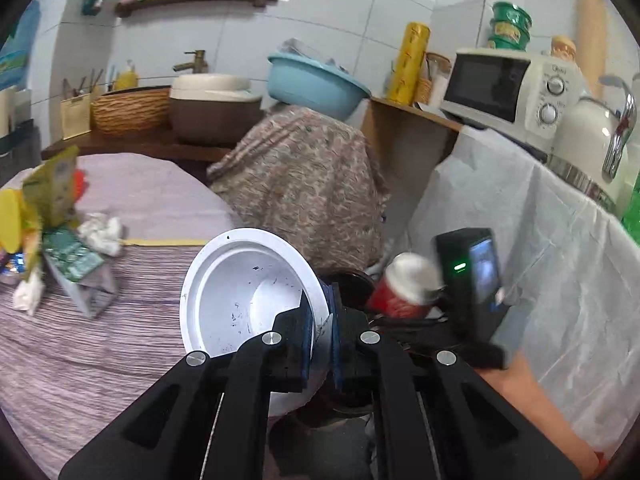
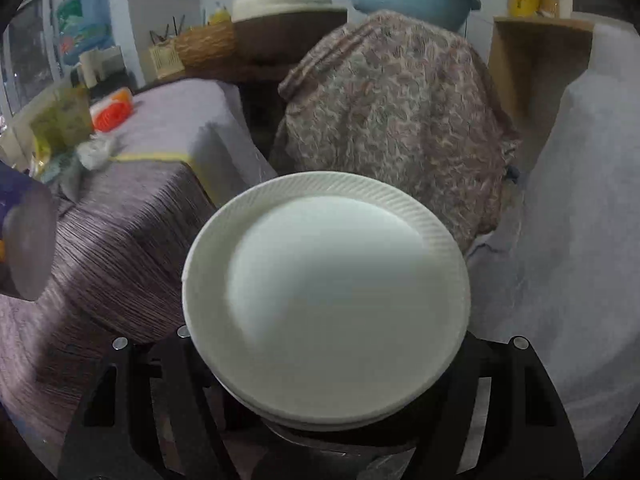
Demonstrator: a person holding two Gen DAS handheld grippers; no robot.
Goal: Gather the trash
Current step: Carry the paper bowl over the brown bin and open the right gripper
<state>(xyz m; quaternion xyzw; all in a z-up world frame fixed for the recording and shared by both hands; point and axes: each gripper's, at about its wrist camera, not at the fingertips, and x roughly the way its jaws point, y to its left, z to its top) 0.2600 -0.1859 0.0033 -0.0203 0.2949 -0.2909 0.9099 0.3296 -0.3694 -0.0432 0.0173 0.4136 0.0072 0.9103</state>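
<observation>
White bowl (image 1: 240, 292) sits pinched by its rim in left hand-held gripper (image 1: 322, 320).

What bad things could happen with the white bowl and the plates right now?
1. The left hand-held gripper pinches only the white bowl's thin rim, so the bowl might slip or tip.
2. The paper plates sit loosely stacked at the right hand-held gripper; the top one might slide off.

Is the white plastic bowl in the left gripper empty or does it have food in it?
Empty. The white plastic bowl, clamped at its rim by the left gripper, is tilted toward the camera and shows only dark smudges inside.
</observation>
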